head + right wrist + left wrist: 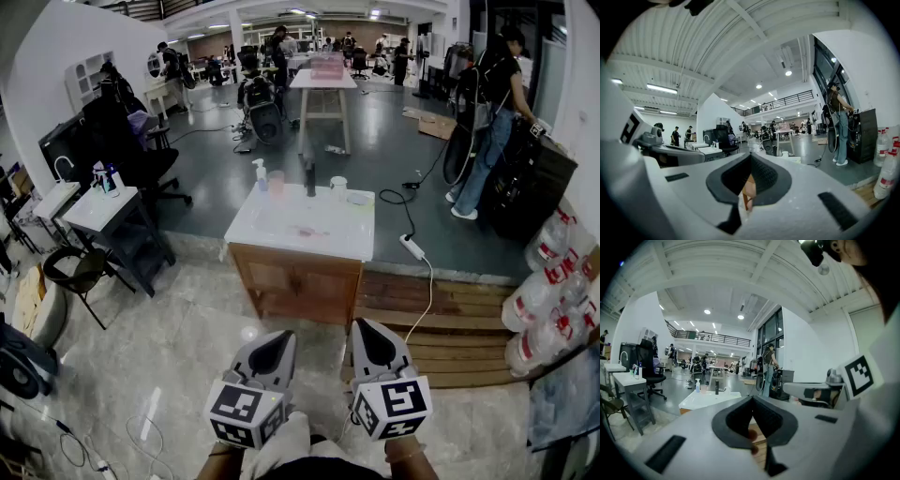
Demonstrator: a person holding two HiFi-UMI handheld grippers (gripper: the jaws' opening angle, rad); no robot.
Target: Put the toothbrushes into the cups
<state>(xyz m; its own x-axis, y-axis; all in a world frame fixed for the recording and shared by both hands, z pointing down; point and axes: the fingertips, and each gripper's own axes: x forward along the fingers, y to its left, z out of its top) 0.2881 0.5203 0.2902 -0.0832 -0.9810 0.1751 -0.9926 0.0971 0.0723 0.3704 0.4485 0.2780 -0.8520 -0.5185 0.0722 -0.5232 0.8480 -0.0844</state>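
Observation:
A white-topped wooden table (328, 236) stands a few steps ahead of me. Along its far edge are a pump bottle (260, 175), a pink cup (276, 184), a tall dark cup (309, 176) and a white cup (338, 187). Faint pinkish items lie mid-table, too small to tell as toothbrushes. My left gripper (277, 336) and right gripper (364, 323) are held side by side low in the head view, well short of the table. Both are shut with nothing between the jaws, as the left gripper view (752, 398) and the right gripper view (750, 157) also show.
A power strip (413, 247) with its cable lies on the wooden platform (441, 323) right of the table. A small grey side table (103, 211) and a stool (80, 272) stand at left. Large water bottles (553, 281) are stacked at right. A person (492, 122) stands behind.

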